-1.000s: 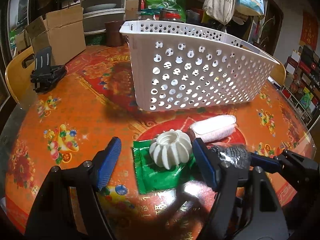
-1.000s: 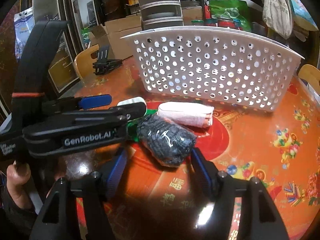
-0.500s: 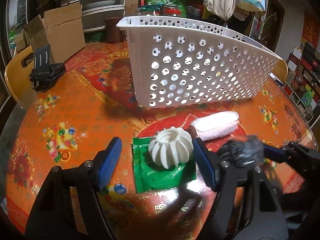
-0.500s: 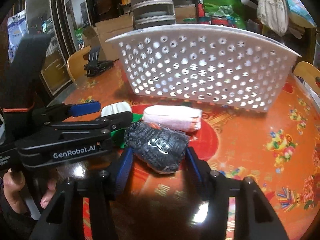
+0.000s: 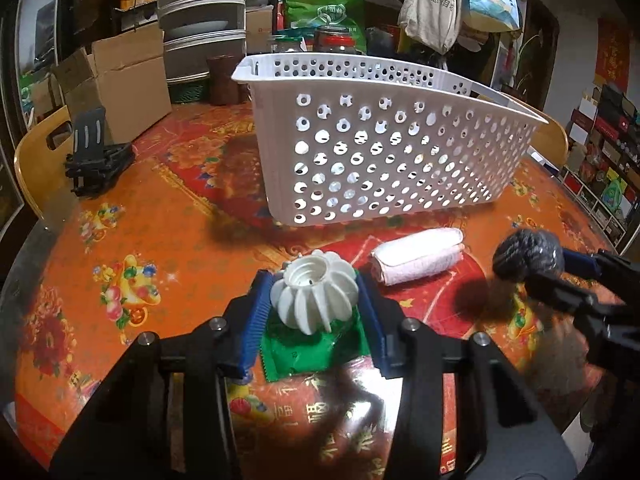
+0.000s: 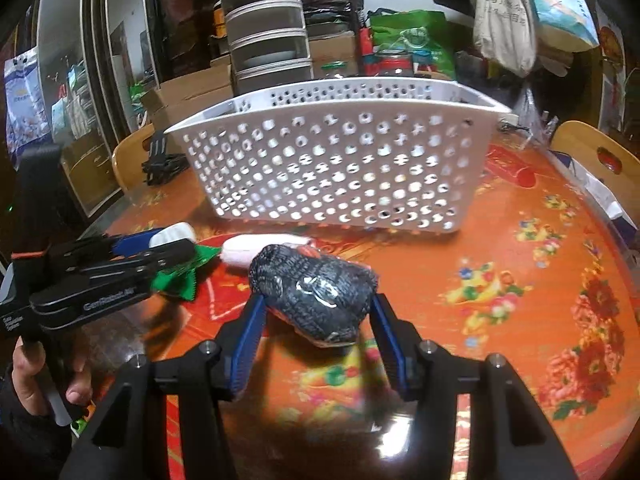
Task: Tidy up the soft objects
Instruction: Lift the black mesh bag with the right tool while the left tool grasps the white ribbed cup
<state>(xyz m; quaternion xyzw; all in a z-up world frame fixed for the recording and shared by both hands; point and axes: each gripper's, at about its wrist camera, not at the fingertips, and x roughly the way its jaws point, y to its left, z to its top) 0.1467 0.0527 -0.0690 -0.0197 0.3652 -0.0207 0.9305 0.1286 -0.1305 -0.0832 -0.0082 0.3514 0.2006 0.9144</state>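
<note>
My left gripper (image 5: 314,310) is shut on a white ribbed squishy ball (image 5: 315,296) that sits on a green packet (image 5: 310,350). My right gripper (image 6: 316,320) is shut on a dark grey knitted bundle in clear wrap (image 6: 314,294) and holds it above the table; the bundle also shows in the left wrist view (image 5: 528,254). A rolled pink-white cloth (image 5: 418,256) lies on the table between them. The white perforated basket (image 5: 384,152) stands behind, also in the right wrist view (image 6: 336,168).
The round table has an orange-red flowered cloth (image 5: 160,240). A black folded stand (image 5: 96,156) lies at far left. Cardboard boxes (image 5: 116,84), stacked containers and bags crowd the back. Wooden chairs (image 6: 600,160) stand at the table's sides.
My left gripper closed on the white ball. My right gripper closed on the grey bundle, lifted it off the table and moved it right.
</note>
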